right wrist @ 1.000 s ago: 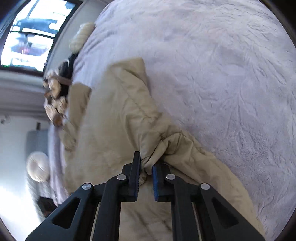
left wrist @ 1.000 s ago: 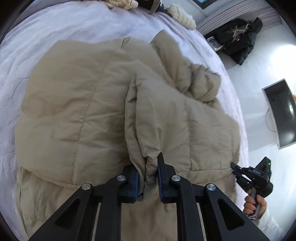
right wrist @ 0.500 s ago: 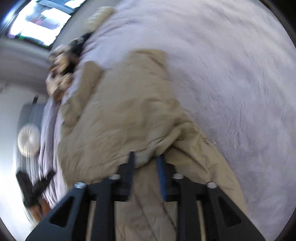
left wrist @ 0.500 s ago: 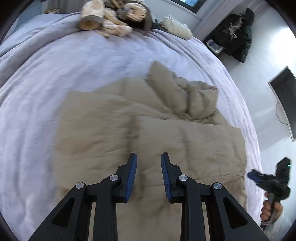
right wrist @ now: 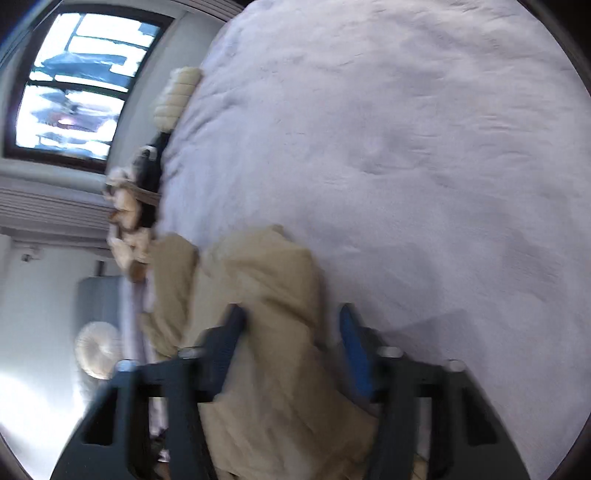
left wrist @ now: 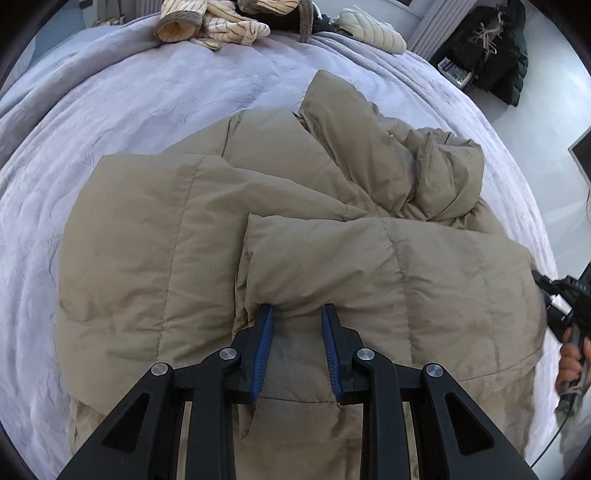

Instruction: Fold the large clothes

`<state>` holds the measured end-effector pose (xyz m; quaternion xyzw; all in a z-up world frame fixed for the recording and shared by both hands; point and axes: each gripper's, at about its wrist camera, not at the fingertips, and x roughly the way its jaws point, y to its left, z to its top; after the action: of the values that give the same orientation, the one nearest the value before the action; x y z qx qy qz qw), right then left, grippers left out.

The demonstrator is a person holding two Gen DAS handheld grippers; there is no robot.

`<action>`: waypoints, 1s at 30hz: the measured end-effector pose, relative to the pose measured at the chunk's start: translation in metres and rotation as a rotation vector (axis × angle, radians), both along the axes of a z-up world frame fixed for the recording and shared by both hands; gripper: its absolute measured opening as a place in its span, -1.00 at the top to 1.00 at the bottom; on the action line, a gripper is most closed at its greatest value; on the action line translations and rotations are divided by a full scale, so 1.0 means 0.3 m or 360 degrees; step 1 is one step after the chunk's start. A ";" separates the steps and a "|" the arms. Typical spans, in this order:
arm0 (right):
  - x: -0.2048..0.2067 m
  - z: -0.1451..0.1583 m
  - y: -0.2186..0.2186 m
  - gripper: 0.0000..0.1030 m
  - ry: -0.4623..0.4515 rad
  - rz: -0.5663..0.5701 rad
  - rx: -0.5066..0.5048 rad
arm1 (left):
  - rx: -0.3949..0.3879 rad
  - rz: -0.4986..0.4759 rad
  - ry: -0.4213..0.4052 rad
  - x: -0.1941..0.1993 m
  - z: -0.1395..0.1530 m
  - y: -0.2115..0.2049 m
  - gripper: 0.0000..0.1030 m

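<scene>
Across the middle of the wide lavender-grey quilted bed [left wrist: 155,96] lies the big tan padded down coat [left wrist: 155,258], its hood [left wrist: 447,177] and one sleeve bunched toward the bed's right edge. A right-hand panel now lies flat over the coat's centre, its puffy edge running up the middle; a second ago that same panel was pinched up into a ridge by the left tool, and the coat's right border was gripped by the other tool. Both grips have since let go, so I judge this first fold as laid down and the next step, probably bringing the opposite side or a sleeve in, as not yet begun.

At the bed's far edge sit a heap of cream striped knitwear [left wrist: 218,26] and a pale quilted cushion [left wrist: 373,27], well apart from the coat.

Near the coat's lower hem, the left black two-finger gripper [left wrist: 297,314] hovers with its blue-lined fingers [left wrist: 264,347] spread apart and nothing between them, tips just touching the fabric. The right black gripper [right wrist: 291,314], blurred with motion, has its fingers released too and straddles a tan fold without clamping it; from the left view it sits off the bed's right edge, held in the person's hand [left wrist: 570,365].
</scene>
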<state>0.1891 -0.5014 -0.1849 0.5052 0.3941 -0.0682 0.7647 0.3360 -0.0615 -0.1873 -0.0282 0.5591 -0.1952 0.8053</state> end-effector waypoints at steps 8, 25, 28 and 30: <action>0.064 -0.060 0.025 0.75 0.0268 0.0093 -0.0432 | -0.0037 0.0025 -0.0007 0.017 -0.043 -0.012 0.45; -0.187 0.137 0.134 0.73 0.0411 0.0104 -0.0821 | 0.0029 0.0021 -0.0058 -0.036 0.057 0.013 0.45; -0.236 0.152 0.161 0.73 0.0407 0.0107 -0.0782 | 0.0054 0.0029 -0.0064 -0.063 0.082 0.049 0.45; -0.261 0.156 0.177 0.73 0.0410 0.0111 -0.0747 | 0.0063 0.0034 -0.0055 -0.087 0.092 0.072 0.45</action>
<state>0.1109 -0.4481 -0.1381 0.2876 0.4787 -0.1950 0.8063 0.3099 -0.0398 -0.1596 -0.0150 0.5485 -0.1759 0.8173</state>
